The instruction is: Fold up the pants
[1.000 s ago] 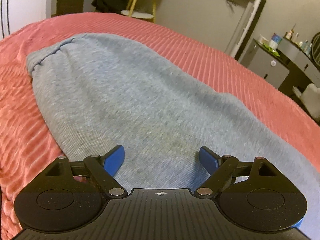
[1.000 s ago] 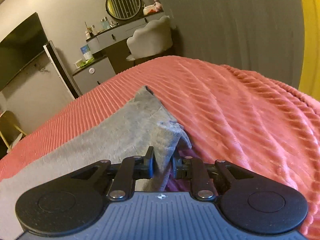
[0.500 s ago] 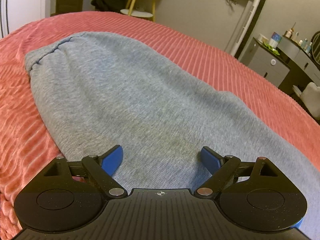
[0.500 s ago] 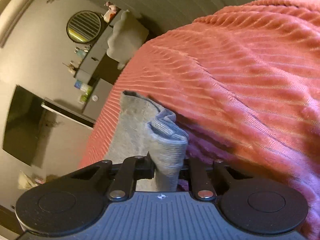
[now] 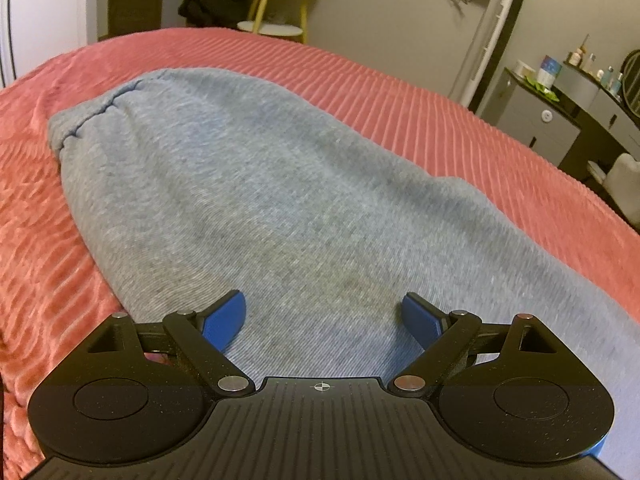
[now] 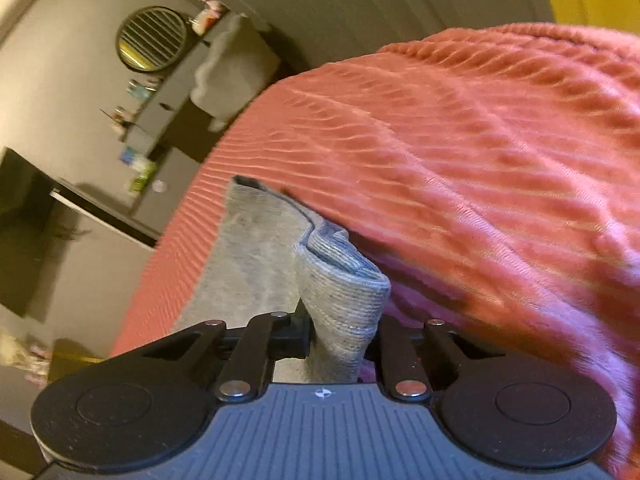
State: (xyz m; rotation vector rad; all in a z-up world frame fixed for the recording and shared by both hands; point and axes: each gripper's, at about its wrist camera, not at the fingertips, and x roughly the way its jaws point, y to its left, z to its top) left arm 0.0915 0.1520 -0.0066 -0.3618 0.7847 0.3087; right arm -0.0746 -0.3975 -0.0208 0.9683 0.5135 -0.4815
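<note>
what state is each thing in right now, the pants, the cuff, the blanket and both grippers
pants: lying flat on the blanket
cuff: bunched and pinched, lifted off the blanket
blanket: spread out under the pants
left gripper: open above the pants
right gripper: shut on the cuff, jaws just been closing

A home bedroom; red bedspread [image 5: 400, 96], round mirror [image 6: 152, 38], dressing table [image 5: 568, 92]
</note>
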